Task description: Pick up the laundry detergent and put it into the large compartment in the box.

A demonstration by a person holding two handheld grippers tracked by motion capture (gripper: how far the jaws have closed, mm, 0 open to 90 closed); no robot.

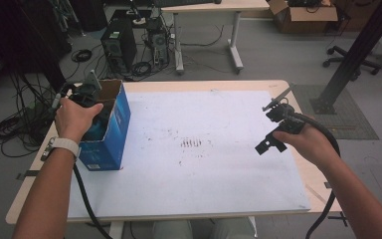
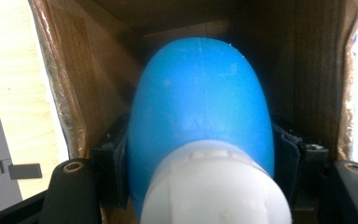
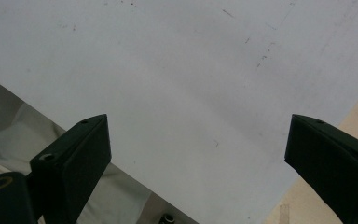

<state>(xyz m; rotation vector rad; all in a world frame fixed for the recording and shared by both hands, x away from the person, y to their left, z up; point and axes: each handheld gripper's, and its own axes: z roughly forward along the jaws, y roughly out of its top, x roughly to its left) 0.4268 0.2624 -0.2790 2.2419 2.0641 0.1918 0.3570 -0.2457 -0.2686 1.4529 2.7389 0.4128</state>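
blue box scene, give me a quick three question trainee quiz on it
1. True or false: the right gripper grips the blue bottle.
2. Where does the left gripper reach? A) inside the blue box B) under the table C) over the white mat
3. Fill in: in the left gripper view, the bottle's cap is ____.

Key: 1 false; 2 A; 3 white
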